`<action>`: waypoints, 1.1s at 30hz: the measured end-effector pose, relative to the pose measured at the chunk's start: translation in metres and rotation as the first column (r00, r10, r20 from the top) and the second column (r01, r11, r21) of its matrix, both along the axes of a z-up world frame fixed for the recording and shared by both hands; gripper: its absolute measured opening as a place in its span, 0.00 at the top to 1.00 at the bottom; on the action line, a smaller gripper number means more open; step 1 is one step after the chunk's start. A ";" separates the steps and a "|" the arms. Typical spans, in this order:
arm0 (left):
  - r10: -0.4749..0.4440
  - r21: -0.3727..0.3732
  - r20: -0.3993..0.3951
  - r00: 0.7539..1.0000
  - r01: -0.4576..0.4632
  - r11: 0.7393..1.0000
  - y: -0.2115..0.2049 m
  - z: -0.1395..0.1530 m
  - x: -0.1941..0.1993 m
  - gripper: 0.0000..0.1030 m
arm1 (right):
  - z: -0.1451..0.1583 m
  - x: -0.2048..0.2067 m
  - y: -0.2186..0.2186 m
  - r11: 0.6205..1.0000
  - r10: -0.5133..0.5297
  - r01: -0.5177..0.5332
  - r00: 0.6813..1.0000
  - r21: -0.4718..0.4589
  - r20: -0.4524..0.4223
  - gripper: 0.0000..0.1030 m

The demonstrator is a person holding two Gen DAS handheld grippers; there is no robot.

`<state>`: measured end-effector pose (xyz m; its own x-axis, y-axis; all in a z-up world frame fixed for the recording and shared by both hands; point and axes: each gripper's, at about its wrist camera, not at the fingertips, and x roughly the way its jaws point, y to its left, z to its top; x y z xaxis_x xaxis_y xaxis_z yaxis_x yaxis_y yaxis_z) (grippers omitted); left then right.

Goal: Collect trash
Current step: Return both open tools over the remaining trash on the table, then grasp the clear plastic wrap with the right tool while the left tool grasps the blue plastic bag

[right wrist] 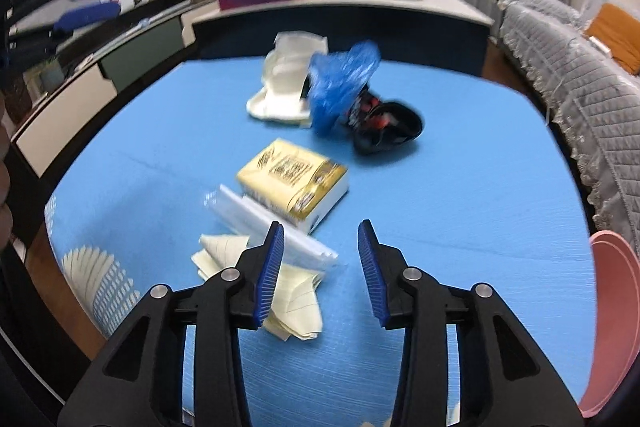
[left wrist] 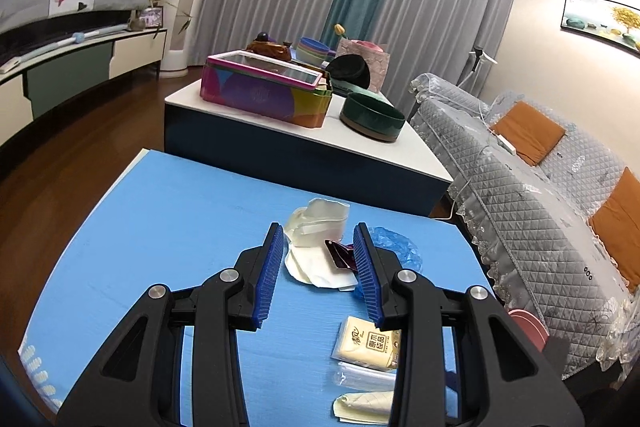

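Note:
Trash lies on a blue table (left wrist: 160,227). In the left wrist view, white crumpled paper (left wrist: 316,243), a dark red wrapper (left wrist: 342,255) and a blue plastic bag (left wrist: 394,245) lie ahead of my open, empty left gripper (left wrist: 318,247). A yellow tissue pack (left wrist: 370,343) lies under its right finger. In the right wrist view my open, empty right gripper (right wrist: 320,251) hovers near a clear plastic strip (right wrist: 272,223), folded cream paper (right wrist: 296,299) and the tissue pack (right wrist: 292,179). Farther off are the white paper (right wrist: 284,79), blue bag (right wrist: 340,83) and a black wrapper (right wrist: 384,127).
A pink bin (right wrist: 612,307) stands at the table's right edge, also in the left wrist view (left wrist: 528,327). A quilted grey sofa (left wrist: 540,187) is to the right. A white table (left wrist: 280,119) beyond holds a colourful box (left wrist: 264,91) and a green bowl (left wrist: 372,115).

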<state>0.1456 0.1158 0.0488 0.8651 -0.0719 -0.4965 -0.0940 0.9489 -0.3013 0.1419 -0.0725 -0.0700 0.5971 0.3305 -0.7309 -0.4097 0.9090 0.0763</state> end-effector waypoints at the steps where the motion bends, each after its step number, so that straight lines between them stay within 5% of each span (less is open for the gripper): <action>1: 0.000 -0.001 -0.002 1.000 0.000 1.000 0.001 -0.001 0.002 0.65 | -0.004 0.001 0.002 1.000 0.014 -0.014 1.000 -0.004 -0.016 0.61; 8: 0.003 -0.010 -0.022 1.000 -0.003 1.000 -0.002 -0.010 0.012 0.65 | -0.014 0.002 0.008 0.998 0.056 -0.058 0.997 -0.040 -0.057 0.64; 12: 0.008 -0.017 -0.042 0.999 -0.009 1.000 -0.006 -0.016 0.024 0.65 | -0.014 -0.002 0.011 0.994 0.095 -0.098 0.994 -0.056 -0.053 0.89; 17: -0.002 -0.041 -0.071 0.997 -0.001 0.999 -0.015 -0.027 0.039 0.65 | -0.006 -0.007 0.003 0.992 0.116 -0.117 0.993 -0.040 -0.029 0.95; 24: -0.065 -0.020 -0.113 0.991 0.063 0.998 -0.052 -0.043 0.060 0.65 | 0.015 0.001 -0.038 0.999 -0.008 0.007 1.000 0.039 0.030 0.96; 33: -0.135 0.018 -0.207 0.969 0.141 0.990 -0.091 -0.077 0.084 0.65 | 0.012 0.018 -0.087 0.978 -0.208 0.207 0.978 0.032 0.022 0.96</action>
